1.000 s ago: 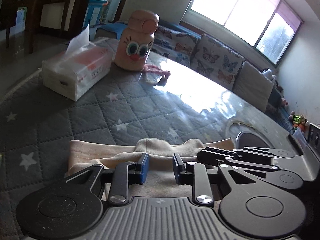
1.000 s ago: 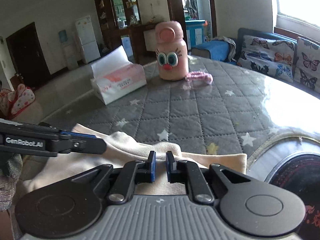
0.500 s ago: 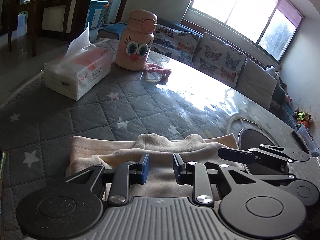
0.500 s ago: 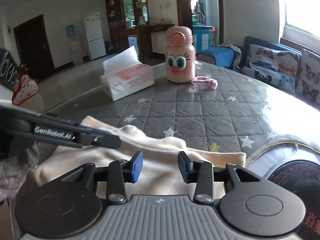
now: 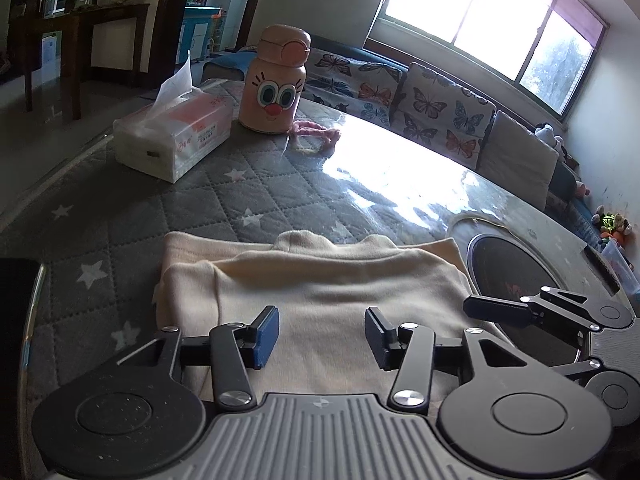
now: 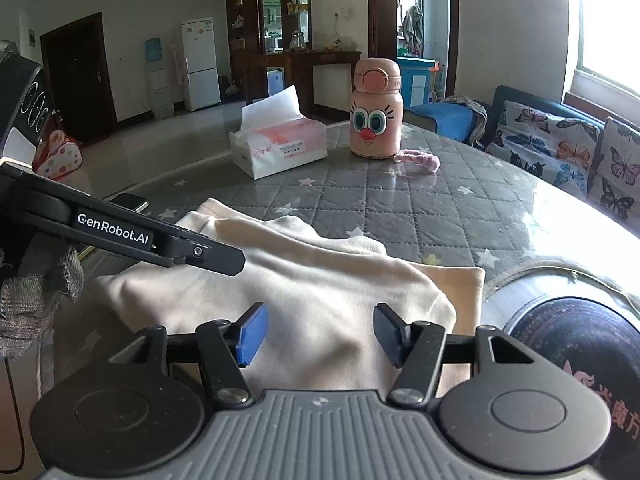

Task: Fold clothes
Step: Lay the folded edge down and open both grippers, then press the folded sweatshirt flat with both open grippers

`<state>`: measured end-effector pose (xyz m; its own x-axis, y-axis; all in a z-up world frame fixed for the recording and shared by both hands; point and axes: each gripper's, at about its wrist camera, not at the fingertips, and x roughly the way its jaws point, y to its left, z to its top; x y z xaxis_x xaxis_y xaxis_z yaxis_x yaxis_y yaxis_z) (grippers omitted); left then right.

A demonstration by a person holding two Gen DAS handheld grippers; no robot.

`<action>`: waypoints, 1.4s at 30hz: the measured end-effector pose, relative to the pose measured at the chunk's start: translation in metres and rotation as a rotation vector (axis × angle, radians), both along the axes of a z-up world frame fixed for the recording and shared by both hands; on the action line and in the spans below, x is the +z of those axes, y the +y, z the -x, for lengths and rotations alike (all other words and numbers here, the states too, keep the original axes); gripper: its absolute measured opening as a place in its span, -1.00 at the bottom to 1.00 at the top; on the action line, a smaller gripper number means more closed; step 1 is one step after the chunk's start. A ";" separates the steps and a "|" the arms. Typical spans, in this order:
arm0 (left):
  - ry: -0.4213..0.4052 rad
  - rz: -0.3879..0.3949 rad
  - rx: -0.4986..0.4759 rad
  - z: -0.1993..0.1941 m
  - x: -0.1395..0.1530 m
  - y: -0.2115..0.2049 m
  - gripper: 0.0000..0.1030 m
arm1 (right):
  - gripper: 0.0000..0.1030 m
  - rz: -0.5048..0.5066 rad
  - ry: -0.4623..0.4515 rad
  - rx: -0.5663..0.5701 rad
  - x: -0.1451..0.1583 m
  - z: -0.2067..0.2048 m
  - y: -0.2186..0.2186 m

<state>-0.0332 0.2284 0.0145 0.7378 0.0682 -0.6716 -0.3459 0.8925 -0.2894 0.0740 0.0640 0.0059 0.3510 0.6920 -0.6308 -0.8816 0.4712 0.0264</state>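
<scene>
A cream garment [image 5: 320, 280] lies folded on the grey quilted table cover, its near edge under both grippers. My left gripper [image 5: 322, 336] hovers over its near part, open, nothing between the fingers. In the right wrist view the same garment [image 6: 320, 280] spreads ahead, and my right gripper [image 6: 320, 332] is open above it, also empty. The right gripper's finger [image 5: 520, 312] shows at the right of the left wrist view. The left gripper's finger [image 6: 160, 244] crosses the left of the right wrist view, held by a gloved hand [image 6: 36, 300].
A tissue box [image 5: 176, 136], a pink cartoon bottle [image 5: 276, 84] and a pink band [image 5: 316, 132] stand at the far side. A round dark inset [image 5: 516, 276] lies right of the garment. A phone [image 6: 128, 202] rests at the left. A butterfly sofa [image 5: 440, 116] is behind.
Both grippers have opened wide and let go of the garment. They have risen and drawn back, so more of the folded cloth shows.
</scene>
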 end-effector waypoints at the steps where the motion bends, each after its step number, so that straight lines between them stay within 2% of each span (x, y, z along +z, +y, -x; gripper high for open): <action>1: 0.000 -0.001 0.000 0.004 0.000 -0.002 0.00 | 0.17 0.002 -0.006 0.002 0.000 0.003 -0.001; 11: -0.002 -0.032 0.007 0.036 -0.004 -0.016 0.03 | 0.20 0.040 -0.080 0.010 -0.007 0.028 -0.012; 25: -0.039 -0.072 0.020 0.059 0.000 -0.023 0.06 | 0.21 0.000 -0.044 0.015 0.000 0.035 -0.037; 30: -0.032 -0.072 0.029 0.063 -0.006 -0.022 0.02 | 0.21 0.045 -0.044 0.015 -0.012 0.037 -0.037; 33: -0.047 -0.069 0.037 0.067 -0.003 -0.020 0.02 | 0.21 0.026 -0.042 0.020 -0.007 0.038 -0.040; 37: -0.063 -0.080 0.072 0.071 0.002 -0.015 0.02 | 0.21 -0.019 -0.056 -0.013 0.004 0.034 -0.041; 42: -0.032 -0.083 0.110 0.070 -0.007 -0.007 0.02 | 0.21 0.002 -0.049 -0.074 -0.004 0.024 -0.036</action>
<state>-0.1035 0.2219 0.0075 0.7438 0.2042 -0.6364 -0.4347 0.8711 -0.2285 0.0497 0.0283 0.0023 0.4313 0.6617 -0.6133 -0.8447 0.5349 -0.0170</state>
